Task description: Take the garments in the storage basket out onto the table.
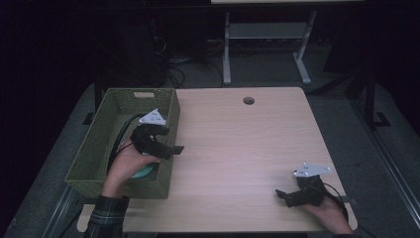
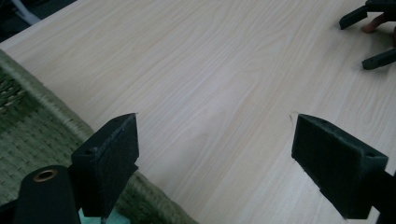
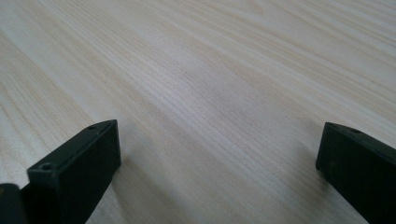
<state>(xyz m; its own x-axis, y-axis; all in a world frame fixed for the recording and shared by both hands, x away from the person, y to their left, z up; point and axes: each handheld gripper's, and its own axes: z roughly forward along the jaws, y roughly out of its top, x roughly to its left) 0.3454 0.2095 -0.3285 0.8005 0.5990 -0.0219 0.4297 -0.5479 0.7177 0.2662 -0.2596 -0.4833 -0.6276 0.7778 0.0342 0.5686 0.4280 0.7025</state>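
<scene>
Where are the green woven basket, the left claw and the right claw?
green woven basket (image 1: 94, 148), high view, on its left wall.
left claw (image 1: 177, 149), high view, between its tips.
right claw (image 1: 282, 196), high view, between its tips.

In the high view a teal thing (image 1: 145, 171) lies in the basket (image 1: 94, 148), mostly hidden under the left hand (image 1: 126, 166) and behind the basket's near wall, so its kind cannot be told; in the left gripper view just a sliver of it peeps at the bottom edge (beneath the left jaw). The left gripper (image 1: 176, 149) covers part of the basket's right rim. The person's sleeve (image 1: 106, 218) is cut off by the bottom edge, as is the right hand (image 1: 329, 213). In the left gripper view the right gripper (image 2: 369, 39) is cropped by the top right corner, with a fingertip barely visible. The room beyond the table (image 1: 247, 148) is too dark to make out.
</scene>
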